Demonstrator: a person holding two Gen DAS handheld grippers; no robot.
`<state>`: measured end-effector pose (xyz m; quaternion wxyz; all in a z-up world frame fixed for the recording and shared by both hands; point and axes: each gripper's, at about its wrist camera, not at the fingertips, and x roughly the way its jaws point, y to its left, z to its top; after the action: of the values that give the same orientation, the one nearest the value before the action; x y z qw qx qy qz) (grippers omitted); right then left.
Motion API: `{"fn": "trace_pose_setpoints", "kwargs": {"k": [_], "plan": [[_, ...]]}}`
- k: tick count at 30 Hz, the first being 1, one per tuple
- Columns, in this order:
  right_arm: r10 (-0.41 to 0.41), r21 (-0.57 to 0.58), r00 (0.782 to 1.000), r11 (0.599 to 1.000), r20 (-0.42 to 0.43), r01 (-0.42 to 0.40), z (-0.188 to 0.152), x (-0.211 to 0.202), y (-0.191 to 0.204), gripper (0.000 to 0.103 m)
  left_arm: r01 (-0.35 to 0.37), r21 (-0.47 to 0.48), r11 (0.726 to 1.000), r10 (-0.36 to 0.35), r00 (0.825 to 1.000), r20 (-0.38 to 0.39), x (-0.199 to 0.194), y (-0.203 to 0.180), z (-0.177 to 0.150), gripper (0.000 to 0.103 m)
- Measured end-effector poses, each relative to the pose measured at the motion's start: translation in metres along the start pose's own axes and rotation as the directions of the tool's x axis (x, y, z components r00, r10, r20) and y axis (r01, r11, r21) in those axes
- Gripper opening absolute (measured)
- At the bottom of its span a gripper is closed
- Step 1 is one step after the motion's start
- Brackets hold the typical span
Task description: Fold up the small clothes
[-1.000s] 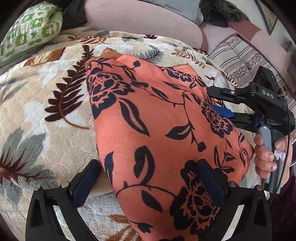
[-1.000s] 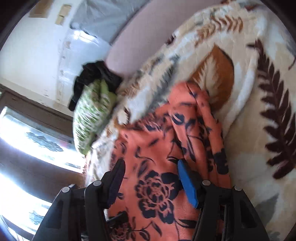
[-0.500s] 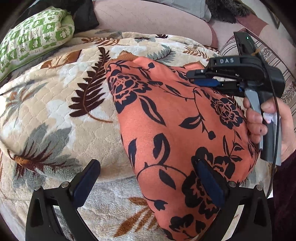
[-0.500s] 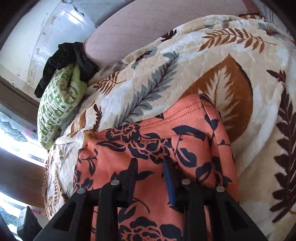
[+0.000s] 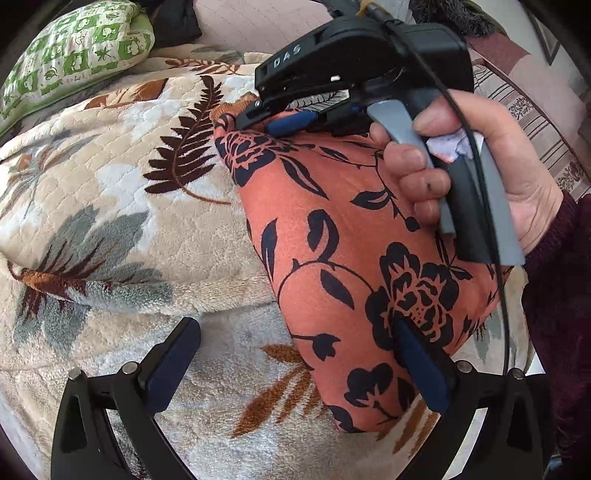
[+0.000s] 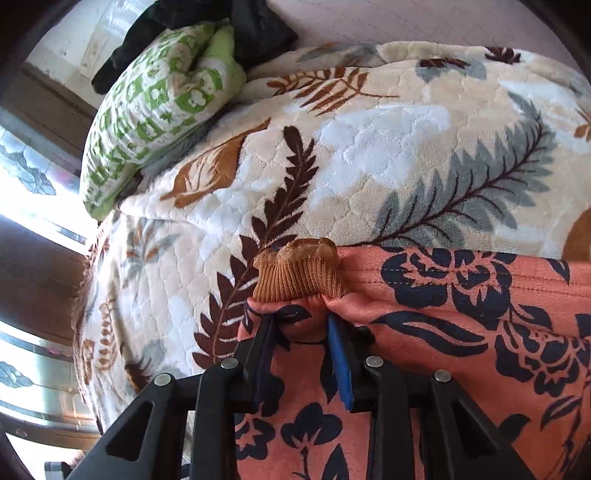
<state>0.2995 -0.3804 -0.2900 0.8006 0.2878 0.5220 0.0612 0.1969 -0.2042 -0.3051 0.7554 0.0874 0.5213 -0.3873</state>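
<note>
Garment (image 5: 343, 229), orange floral, lies on the blanket (image 5: 110, 221), its cuffed corner pinched by the right gripper (image 6: 303, 325) while the left gripper (image 5: 291, 354) gapes empty, so a shallow pinch could let the cloth slip mid-fold.

The garment (image 5: 343, 236) is salmon-orange, printed with dark navy roses, leaves and thin stems; its ribbed cuff (image 6: 299, 273) is plain tan-brown. The blanket (image 5: 110, 206) under it is cream and white plush with dark brown fern fronds, grey-blue leaves and rust-orange leaves. The pillow (image 6: 155, 107) is green and white in a checked print. A black cloth (image 6: 255, 22) lies behind it. The person's sleeve (image 5: 557, 306) is dark maroon.
</note>
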Motion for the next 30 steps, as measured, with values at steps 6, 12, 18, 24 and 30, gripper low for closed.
{"fn": "trace_pose_setpoints", "kwargs": {"k": [6, 12, 18, 24, 30], "plan": [[0.008, 0.054, 0.997, 0.998, 0.08, -0.013, -0.015, -0.056, -0.013, 0.033, -0.055, 0.038, 0.998, 0.053, 0.996, 0.067, -0.009, -0.01, 0.014, 0.103], [-0.053, 0.062, 0.979, 0.997, 0.199, 0.041, -0.078, -0.128, -0.032, 0.033, -0.166, 0.007, 0.986, 0.164, 0.978, 0.129, -0.019, -0.012, 0.02, 0.103], [-0.089, 0.06, 0.961, 0.995, 0.262, 0.075, -0.15, -0.165, -0.04, 0.033, -0.188, -0.016, 0.982, 0.189, 0.973, 0.133, -0.01, -0.013, 0.025, 0.103], [-0.095, 0.137, 0.968, 0.988, 0.231, 0.064, -0.184, -0.141, -0.072, 0.033, -0.208, -0.006, 0.978, 0.207, 0.968, 0.143, -0.011, -0.018, 0.021, 0.103], [-0.057, 0.116, 0.947, 0.993, 0.315, 0.022, -0.183, -0.159, -0.069, 0.033, -0.23, -0.021, 0.973, 0.23, 0.957, 0.179, -0.024, -0.014, 0.024, 0.103]]}}
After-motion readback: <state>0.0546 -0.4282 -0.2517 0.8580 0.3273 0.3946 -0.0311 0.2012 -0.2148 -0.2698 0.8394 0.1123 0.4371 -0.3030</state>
